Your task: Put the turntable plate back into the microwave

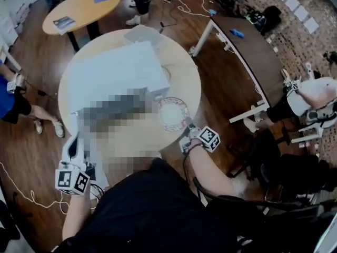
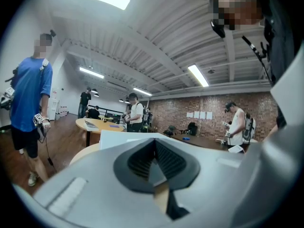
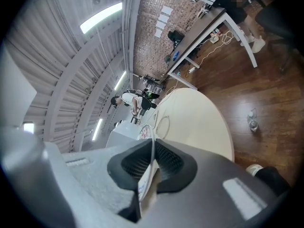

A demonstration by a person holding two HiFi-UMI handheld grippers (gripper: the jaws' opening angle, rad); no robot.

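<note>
A: Right gripper (image 3: pixel 153 151), jaw state?

B: Clamped. The black ribbed pads pinch a thin rim edge-on. It is the plate (image 1: pixel 171 112), which runs up and away from the jaws.

A: Plate description?

B: Round, flat disc. It looks like clear glass, with a faint reddish pattern near the rim. The gripper grips it at the near edge, so most of the disc lies ahead of the jaws.

A: Lifted, or resting on the table (image 1: pixel 181 75)?

B: Cannot tell from any view. The table is round with a smooth, pale cream top. In the head view the plate sits over its near edge, just ahead of the right gripper.

A: Microwave (image 1: pixel 113 75)?

B: A white, matte, boxy shell with squared corners. It sits ahead of the right gripper and to its left, beyond the plate. In the head view the plate's far rim comes close to its front corner. The plate is outside the microwave.

A: Left gripper (image 2: pixel 154 148)?

B: Jaws together, nothing between the ribbed pads. A sliver of tan shows in the notch below them. Its grey body is smooth plastic.

A: Its position?

B: It is well apart from the right gripper, out at the table's near edge. The microwave is ahead of it, its flat white top just above the jaws in the left gripper view.

A: Floor (image 3: pixel 266 89)?

B: Dark, glossy wood planks, to the right of the right gripper.
</note>
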